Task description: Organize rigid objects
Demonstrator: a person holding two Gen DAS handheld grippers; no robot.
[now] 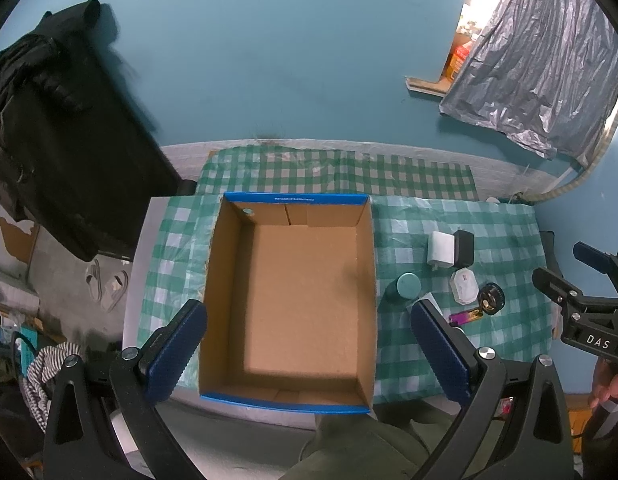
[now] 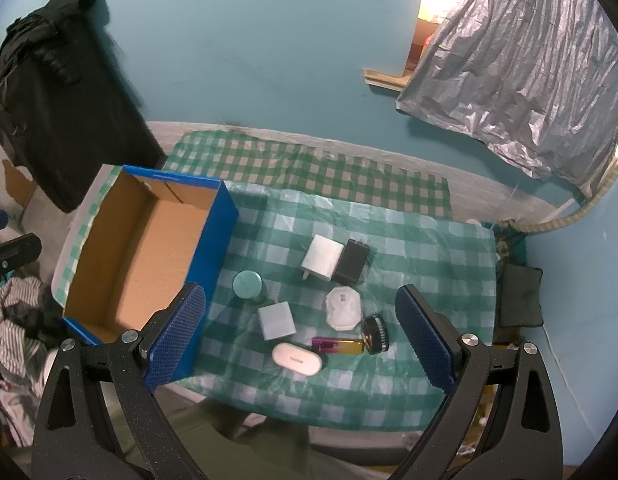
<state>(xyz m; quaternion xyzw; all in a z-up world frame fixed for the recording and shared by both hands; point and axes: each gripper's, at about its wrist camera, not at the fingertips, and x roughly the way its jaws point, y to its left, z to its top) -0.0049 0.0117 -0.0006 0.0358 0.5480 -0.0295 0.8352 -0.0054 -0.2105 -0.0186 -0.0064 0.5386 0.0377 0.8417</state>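
Observation:
An empty blue cardboard box [image 1: 293, 296] [image 2: 141, 252] stands on the green checked tablecloth. Right of it lie a teal round jar [image 2: 248, 285] [image 1: 409, 286], a white charger [image 2: 323, 264] [image 1: 441, 249], a black charger [image 2: 352, 267] [image 1: 463, 248], a white octagonal case [image 2: 343, 306] [image 1: 464, 286], a grey square box [image 2: 277, 320], a white oval case [image 2: 297, 357], a purple-gold lighter [image 2: 337, 346] [image 1: 465, 316] and a black round brush [image 2: 376, 335] [image 1: 492, 300]. My left gripper [image 1: 307, 354] is open above the box. My right gripper [image 2: 303, 334] is open above the small objects, and it also shows in the left wrist view [image 1: 581, 304].
The table [image 2: 449, 248] stands against a blue wall. A black garment [image 1: 61, 128] hangs at the left. A grey crinkled sheet [image 2: 517, 72] hangs at the upper right. Striped cloth [image 2: 17, 320] lies on the floor at the left. A dark cushion [image 2: 521, 296] sits right of the table.

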